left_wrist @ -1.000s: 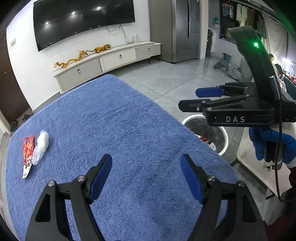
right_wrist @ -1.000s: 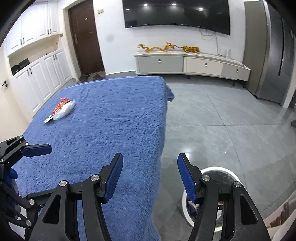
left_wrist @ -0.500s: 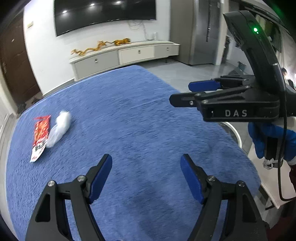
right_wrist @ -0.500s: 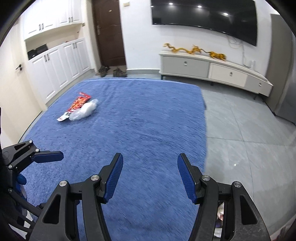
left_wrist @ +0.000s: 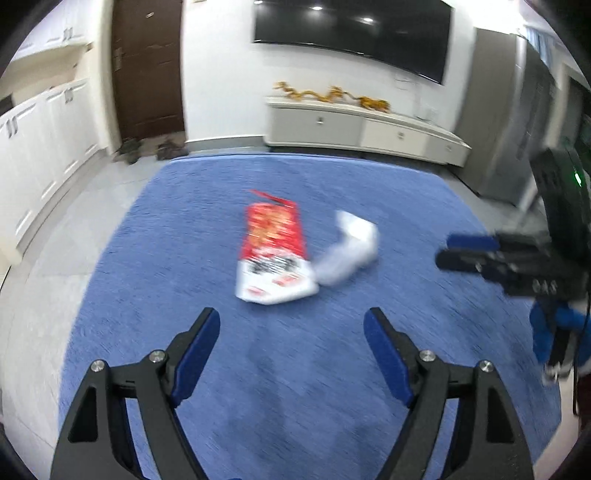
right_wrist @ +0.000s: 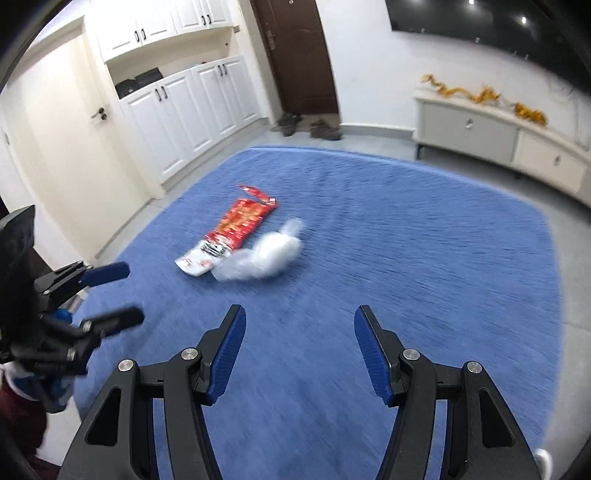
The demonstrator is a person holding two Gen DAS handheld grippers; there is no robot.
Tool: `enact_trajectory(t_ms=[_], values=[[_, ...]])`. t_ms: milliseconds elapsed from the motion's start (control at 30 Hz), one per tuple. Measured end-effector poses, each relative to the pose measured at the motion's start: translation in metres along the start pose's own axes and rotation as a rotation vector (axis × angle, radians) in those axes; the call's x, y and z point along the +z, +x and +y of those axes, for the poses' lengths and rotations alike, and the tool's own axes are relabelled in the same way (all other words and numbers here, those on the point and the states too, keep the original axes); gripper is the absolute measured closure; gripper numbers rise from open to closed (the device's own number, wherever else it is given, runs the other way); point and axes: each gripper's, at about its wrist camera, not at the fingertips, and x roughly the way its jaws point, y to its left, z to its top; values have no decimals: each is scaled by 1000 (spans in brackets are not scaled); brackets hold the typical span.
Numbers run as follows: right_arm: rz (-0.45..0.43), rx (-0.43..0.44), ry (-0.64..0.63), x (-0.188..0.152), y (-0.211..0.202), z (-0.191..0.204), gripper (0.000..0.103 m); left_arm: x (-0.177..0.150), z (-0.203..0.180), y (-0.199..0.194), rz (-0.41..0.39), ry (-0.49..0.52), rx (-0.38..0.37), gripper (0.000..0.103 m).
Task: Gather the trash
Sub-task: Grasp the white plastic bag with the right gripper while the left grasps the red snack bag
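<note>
Wrapper [left_wrist: 275, 251] ahead of left tool [left_wrist: 291, 345]

The left gripper [left_wrist: 291, 332] points down at a blue rug [left_wrist: 184, 258], its jaws opening with nothing between the blue-padded fingers [left_wrist: 199, 347]. Ahead of it on the rug lie a red and white snack wrapper [left_wrist: 275, 251] and, touching the wrapper's right side, a crumpled white plastic bag [left_wrist: 349, 251]. At the right edge hangs the right gripper [left_wrist: 465, 251], blurred, held by a blue-gloved hand [left_wrist: 550, 332]. Beyond the rug stand a brown door [left_wrist: 147, 66], a white cabinet [left_wrist: 362, 129] with gold ornaments [left_wrist: 332, 94], and a dark television [left_wrist: 351, 33].
</note>
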Motion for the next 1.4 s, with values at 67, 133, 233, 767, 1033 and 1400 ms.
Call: enact_trajectory(t_ms=[67, 133, 233, 767, 1033, 1400], values=[[8, 36, 25, 9, 14, 0, 43, 10, 13, 16, 18, -23, 5, 24], [17, 72, 55, 18, 32, 1, 43, 16, 20, 30, 27, -30, -1, 24], [27, 97, 96, 27, 54, 0, 43, 23, 24, 47, 37, -27, -3, 24], [2, 74, 60, 22, 50, -9, 72, 31, -17, 84, 50, 56, -139, 63], [-48, 6, 70, -22, -24, -27, 73, 10, -70, 80, 103, 105, -189, 103], [-91, -16, 152, -76, -90, -62, 73, 30, -63, 48, 14, 147, -81, 15]])
